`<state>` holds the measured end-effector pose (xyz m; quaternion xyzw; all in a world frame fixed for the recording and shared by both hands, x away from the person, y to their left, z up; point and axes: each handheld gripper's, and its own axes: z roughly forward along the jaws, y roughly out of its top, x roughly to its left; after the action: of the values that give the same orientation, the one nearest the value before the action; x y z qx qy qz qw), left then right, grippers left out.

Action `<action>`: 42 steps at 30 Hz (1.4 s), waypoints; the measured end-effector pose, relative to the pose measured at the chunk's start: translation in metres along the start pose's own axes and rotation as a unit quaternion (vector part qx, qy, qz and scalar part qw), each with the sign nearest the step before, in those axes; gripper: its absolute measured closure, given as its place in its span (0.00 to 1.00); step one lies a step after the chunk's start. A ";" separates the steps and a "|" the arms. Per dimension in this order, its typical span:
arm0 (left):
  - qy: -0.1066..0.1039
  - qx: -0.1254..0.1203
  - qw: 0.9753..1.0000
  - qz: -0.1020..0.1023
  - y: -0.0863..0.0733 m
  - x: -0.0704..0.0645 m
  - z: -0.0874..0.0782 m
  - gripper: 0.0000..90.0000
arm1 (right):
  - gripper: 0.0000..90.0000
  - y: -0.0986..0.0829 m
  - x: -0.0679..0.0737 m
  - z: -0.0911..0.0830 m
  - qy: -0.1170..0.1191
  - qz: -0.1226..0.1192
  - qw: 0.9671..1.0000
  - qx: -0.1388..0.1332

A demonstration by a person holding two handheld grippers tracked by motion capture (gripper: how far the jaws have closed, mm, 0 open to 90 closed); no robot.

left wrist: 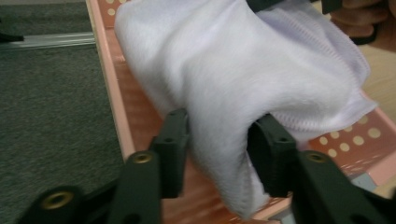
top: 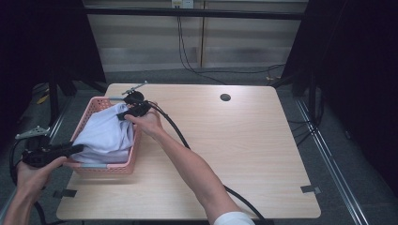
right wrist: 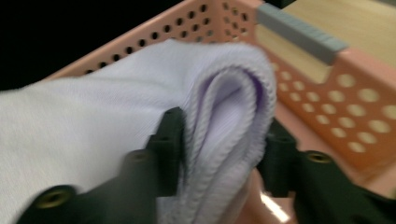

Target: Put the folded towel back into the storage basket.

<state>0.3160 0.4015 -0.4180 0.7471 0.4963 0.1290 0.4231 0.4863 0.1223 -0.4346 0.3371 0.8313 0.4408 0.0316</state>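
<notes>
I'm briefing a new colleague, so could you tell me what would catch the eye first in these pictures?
A pale lilac cloth bulging out of the pink perforated basket at the table's left edge. Both the left gripper and right gripper are clamped on folds of it, from opposite ends.

My left gripper point(top: 77, 148) comes in at eight o'clock, my right gripper point(top: 123, 115) at twelve; the pink basket point(top: 123, 168) walls hem both in around the bunched cloth point(top: 105, 136). From two to five o'clock, the table point(top: 244, 154) lies open.
</notes>
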 end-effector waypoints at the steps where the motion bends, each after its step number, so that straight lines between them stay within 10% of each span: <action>1: 0.005 -0.001 1.000 0.006 0.001 -0.002 -0.001 0.53 | 0.48 0.000 -0.004 -0.001 0.002 0.004 1.000 -0.003; 9: -0.009 -0.017 1.000 0.011 0.008 -0.026 0.001 0.46 | 0.44 0.001 -0.011 -0.030 0.017 -0.003 1.000 -0.026; 19: -0.012 -0.013 1.000 0.023 0.004 -0.075 0.017 0.44 | 0.41 -0.037 -0.039 -0.108 0.037 -0.014 0.998 -0.053; 33: -0.057 -0.006 0.996 0.067 -0.006 -0.162 0.062 0.41 | 0.38 -0.133 -0.050 -0.197 0.017 -0.021 0.997 -0.070; 42: -0.086 0.006 0.993 0.078 -0.013 -0.209 0.098 0.38 | 0.33 -0.201 -0.052 -0.271 -0.043 0.002 0.997 -0.064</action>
<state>0.2687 0.1757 -0.4401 0.7942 0.3995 0.0939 0.4480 0.3243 -0.1785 -0.4336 0.3546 0.7984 0.4786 0.0884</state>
